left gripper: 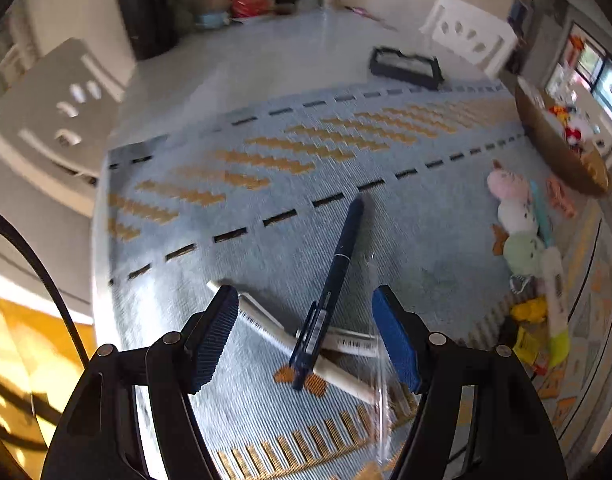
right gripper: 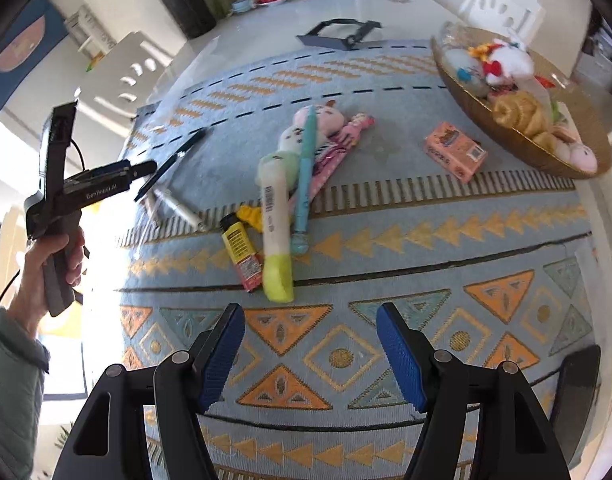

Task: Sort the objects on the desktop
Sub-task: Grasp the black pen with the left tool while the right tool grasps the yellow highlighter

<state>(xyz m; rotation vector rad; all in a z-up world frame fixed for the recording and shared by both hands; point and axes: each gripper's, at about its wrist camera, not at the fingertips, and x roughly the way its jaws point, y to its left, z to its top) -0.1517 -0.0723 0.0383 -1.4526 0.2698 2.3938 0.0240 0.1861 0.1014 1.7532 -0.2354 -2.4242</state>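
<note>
Fingers (left gripper: 222,332) spread, navy pen (left gripper: 338,264) between

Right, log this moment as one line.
left gripper: open over dark pen | right gripper: open, empty | basket: holds toys

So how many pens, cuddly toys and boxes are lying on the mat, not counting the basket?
Pens and markers: 5 (dark blue pen, long white pen, barcoded white pen, teal pen, fat marker)
Cuddly toys: 1 (plush toy)
Boxes: 1 (pink box)
Total: 7
</note>
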